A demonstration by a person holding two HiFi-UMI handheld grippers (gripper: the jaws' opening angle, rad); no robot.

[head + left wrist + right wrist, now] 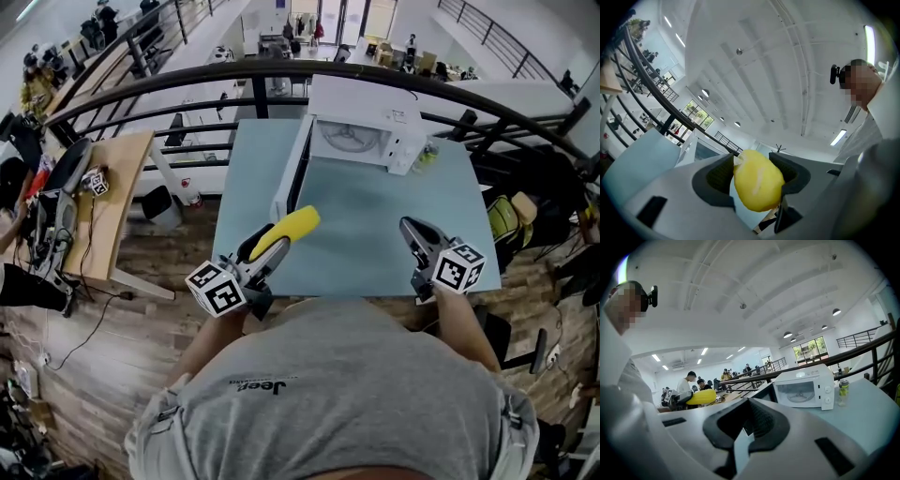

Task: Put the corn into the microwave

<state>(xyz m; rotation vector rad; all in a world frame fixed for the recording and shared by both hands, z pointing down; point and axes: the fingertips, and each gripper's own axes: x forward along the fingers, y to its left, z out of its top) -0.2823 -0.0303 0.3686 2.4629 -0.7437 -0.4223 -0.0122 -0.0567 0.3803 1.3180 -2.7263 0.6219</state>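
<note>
The yellow corn (286, 230) sticks out forward from my left gripper (272, 246), which is shut on it over the near left part of the light blue table (375, 225). In the left gripper view the corn (758, 185) fills the space between both pads of the left gripper (757, 174). A white microwave (361, 136) stands at the table's far edge with its door (292, 173) swung open to the left. My right gripper (412, 230) hovers at the near right, shut and holding nothing. From the right gripper (749, 420) view I see the microwave (804, 390) ahead and the corn (701, 397) at left.
A small green bottle (427, 155) stands just right of the microwave, also in the right gripper view as the bottle (843, 391). A dark curved railing (281, 75) runs behind the table. A wooden desk (117, 202) with gear stands to the left.
</note>
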